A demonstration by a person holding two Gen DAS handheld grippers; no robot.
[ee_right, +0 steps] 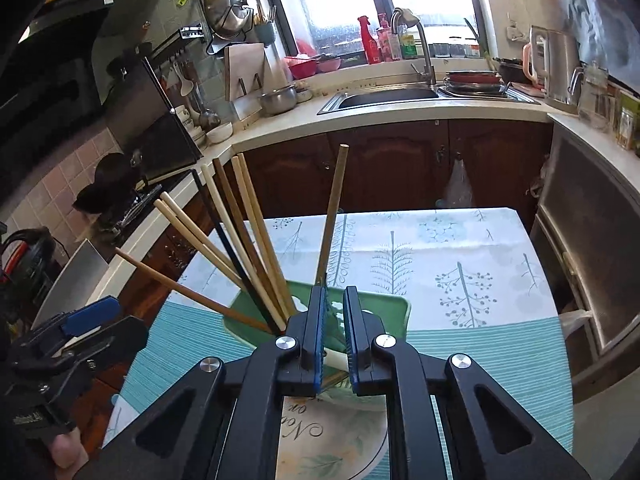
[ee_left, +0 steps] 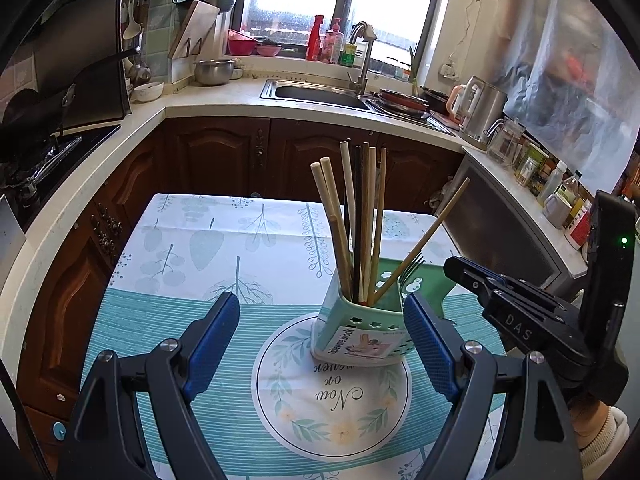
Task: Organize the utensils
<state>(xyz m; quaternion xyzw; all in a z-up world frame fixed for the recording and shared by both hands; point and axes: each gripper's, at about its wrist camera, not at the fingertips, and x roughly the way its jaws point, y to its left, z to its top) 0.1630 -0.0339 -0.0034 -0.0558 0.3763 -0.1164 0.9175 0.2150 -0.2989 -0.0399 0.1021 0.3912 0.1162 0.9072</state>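
Observation:
A mint-green utensil holder (ee_left: 360, 332) stands on the round print of the tablecloth (ee_left: 200, 248). Several chopsticks (ee_left: 362, 220) fan out of it, and dark fork tines (ee_left: 414, 266) show at its right side. My left gripper (ee_left: 321, 298) is open, with one blue pad on each side of the holder and neither touching it. My right gripper (ee_right: 335, 290) hangs over the holder's green rim (ee_right: 396, 308), beside the chopsticks (ee_right: 256, 248). Its jaws are nearly together with only a thin slit, and nothing is visibly gripped. From the left wrist its tip (ee_left: 450, 266) sits just right of the fork.
An L-shaped counter wraps behind the table, with a sink (ee_left: 320, 92), a stove (ee_left: 40, 152) on the left, and a kettle (ee_left: 480, 108) and bottles (ee_left: 560, 184) on the right. Dark cabinets stand below. A hand (ee_left: 596, 424) holds the right gripper.

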